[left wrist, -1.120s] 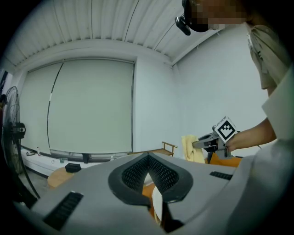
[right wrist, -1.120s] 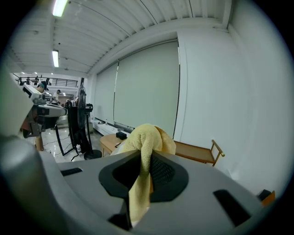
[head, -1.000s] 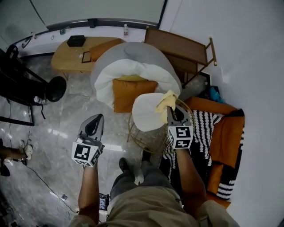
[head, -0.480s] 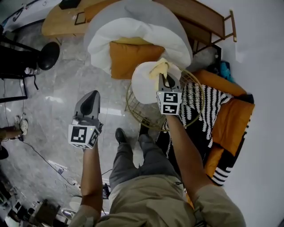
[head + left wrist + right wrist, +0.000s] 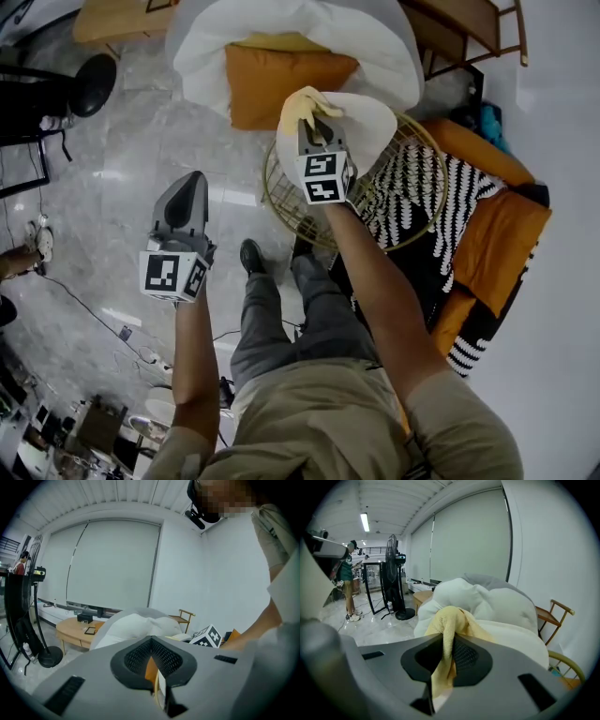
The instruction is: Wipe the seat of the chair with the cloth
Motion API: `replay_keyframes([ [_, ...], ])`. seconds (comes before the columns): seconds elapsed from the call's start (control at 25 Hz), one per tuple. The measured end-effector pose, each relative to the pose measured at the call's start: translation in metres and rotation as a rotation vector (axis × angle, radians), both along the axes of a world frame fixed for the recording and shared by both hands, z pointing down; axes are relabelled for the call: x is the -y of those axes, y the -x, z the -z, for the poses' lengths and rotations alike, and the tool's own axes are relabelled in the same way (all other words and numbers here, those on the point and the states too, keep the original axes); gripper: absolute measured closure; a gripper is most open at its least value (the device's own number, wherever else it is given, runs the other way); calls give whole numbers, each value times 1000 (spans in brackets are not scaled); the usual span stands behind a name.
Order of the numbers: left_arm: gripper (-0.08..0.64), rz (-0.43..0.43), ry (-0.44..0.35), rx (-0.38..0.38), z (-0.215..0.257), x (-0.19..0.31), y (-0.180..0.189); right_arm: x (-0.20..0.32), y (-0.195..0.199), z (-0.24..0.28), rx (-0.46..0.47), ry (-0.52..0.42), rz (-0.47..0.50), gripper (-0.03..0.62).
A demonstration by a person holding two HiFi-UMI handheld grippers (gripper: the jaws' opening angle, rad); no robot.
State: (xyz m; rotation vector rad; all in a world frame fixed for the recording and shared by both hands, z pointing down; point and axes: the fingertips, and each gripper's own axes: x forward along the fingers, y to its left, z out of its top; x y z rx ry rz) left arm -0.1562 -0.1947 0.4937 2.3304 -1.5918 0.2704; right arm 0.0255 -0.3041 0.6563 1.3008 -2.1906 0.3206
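My right gripper (image 5: pixel 313 131) is shut on a yellow cloth (image 5: pixel 307 101), which bunches out past its tips over the left edge of the round white seat (image 5: pixel 373 127). That seat rests in a chair of gold wire (image 5: pixel 281 208). In the right gripper view the cloth (image 5: pixel 451 620) hangs down between the jaws, with the white seat (image 5: pixel 513 639) just behind it. My left gripper (image 5: pixel 192 183) hovers over the marble floor, left of the chair, shut and empty. In the left gripper view its jaws (image 5: pixel 151 654) meet with nothing between them.
A big white and grey lounge seat (image 5: pixel 375 37) with an orange cushion (image 5: pixel 286 80) stands just beyond the wire chair. A black-and-white striped throw (image 5: pixel 427 202) and orange cushions (image 5: pixel 497 234) lie at the right. A black fan base (image 5: pixel 92 82) stands at the far left.
The right gripper has carried the cloth leftward across the white seat, from its right side to its left edge. The left gripper has stayed where it was, shut.
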Motion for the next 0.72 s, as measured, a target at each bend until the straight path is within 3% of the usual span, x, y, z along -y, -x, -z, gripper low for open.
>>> replay_keyframes([
  [0.12,545,-7,2,-3,-6,4,-3,2,-13,-6,-7,6,-19,538],
  [0.24,545,-12,17,-1,-8,8,-10,6,-51,-11,-27,2,-75,538],
  [0.48,545,-45,16,-12,-14,12,-26,0,-200,-15,-83,7,-367,538],
  [0.56,545,-53,18,-14,-17,12,-31,-6,-235,-15,-102,6,-425,538],
  [0.72,545,-74,22,-14,-19,9,-42,-16,-255,-13,-110,5,-435,538],
])
